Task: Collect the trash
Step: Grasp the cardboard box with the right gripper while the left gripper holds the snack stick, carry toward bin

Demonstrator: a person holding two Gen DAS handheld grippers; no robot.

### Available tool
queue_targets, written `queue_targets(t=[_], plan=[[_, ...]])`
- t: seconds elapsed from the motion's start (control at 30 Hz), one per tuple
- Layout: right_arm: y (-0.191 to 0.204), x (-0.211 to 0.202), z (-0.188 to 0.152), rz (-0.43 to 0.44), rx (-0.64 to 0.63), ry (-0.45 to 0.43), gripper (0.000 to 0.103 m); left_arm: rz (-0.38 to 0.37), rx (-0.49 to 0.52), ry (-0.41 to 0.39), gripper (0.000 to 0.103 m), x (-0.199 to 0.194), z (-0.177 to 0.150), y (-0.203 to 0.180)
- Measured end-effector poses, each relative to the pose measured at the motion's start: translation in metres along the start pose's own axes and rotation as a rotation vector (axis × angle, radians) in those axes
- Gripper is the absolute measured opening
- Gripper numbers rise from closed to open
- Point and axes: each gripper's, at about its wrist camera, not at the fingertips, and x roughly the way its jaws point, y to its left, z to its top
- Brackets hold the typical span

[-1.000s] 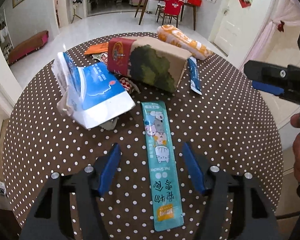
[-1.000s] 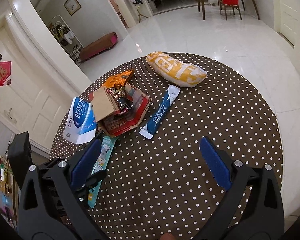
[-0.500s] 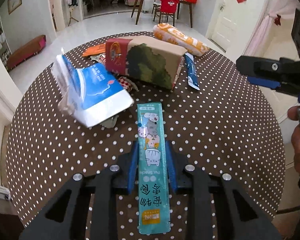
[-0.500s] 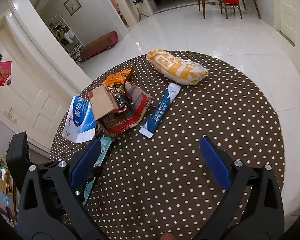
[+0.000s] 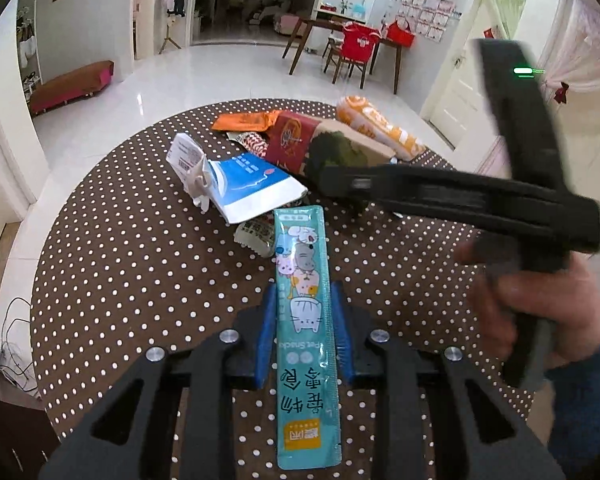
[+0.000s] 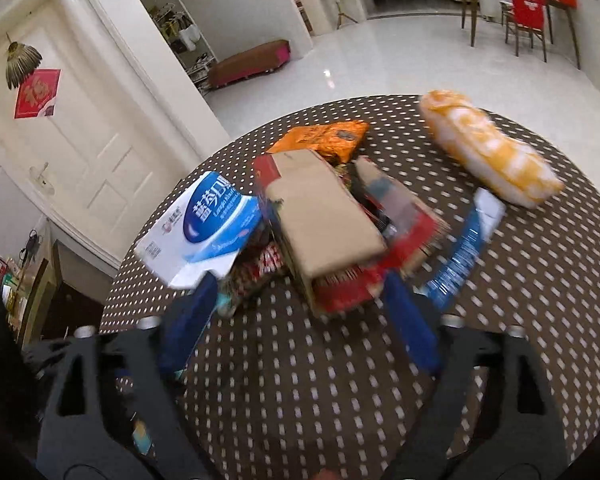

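The left gripper (image 5: 303,334) is seen closed on a teal pet-snack sachet (image 5: 305,320), its blue fingers (image 5: 265,340) pressed against the sachet's two long edges near mid-length. The sachet runs lengthwise between the fingers, its far end reaching toward the trash pile and its near end hanging past the fingers toward the camera. The round counter (image 5: 112,264), covered in a brown cloth with white dots, carries the remaining trash: a blue-and-white pouch (image 5: 248,184), a red-and-brown paper bag (image 5: 320,148) lying on its side, an orange wrapper (image 5: 244,122) behind it, and an orange-and-white bag (image 5: 380,126) at the far right. A small white wrapper (image 5: 256,234) lies just beside the sachet's far end.

The right gripper (image 6: 296,312) is shown over the counter at the near edge of the paper bag, its fingers (image 6: 410,320) having just been closing and now set at a moderate width; nothing is gripped between them. A blue stick sachet (image 6: 464,252) lies just to their right. In the left wrist view the right gripper crosses the frame, blurred, held by a hand (image 5: 540,304).
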Motion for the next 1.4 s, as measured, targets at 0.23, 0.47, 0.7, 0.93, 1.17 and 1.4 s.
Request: queue_targets(t=[0.23,0.47,0.7,0.93,1.17,1.4], plan=[[0.003,-0.006,0.003,0.1,0.015,-0.006,0.006,-0.011,-0.018,-0.039,0.026,-0.023,-0.007,0.0],[-0.012,-0.069,0.001,0.293,0.101,-0.092,0.005,-0.03,-0.015,-0.086,0.026,-0.048,-0.01,-0.008],[-0.037,-0.1,0.0,0.364,0.178,-0.15,0.005,-0.039,-0.008,-0.13,0.026,-0.064,0.004,-0.017],[-0.046,-0.138,-0.003,0.291,0.163,-0.229,0.005,-0.069,0.034,-0.173,0.026,-0.071,0.026,-0.042],[-0.079,-0.196,-0.011,0.213,0.197,-0.342,0.005,-0.127,0.109,-0.191,0.026,-0.063,0.052,-0.086],[-0.136,-0.254,-0.036,0.092,0.287,-0.444,0.005,-0.228,0.205,-0.173,0.026,-0.041,0.069,-0.151]])
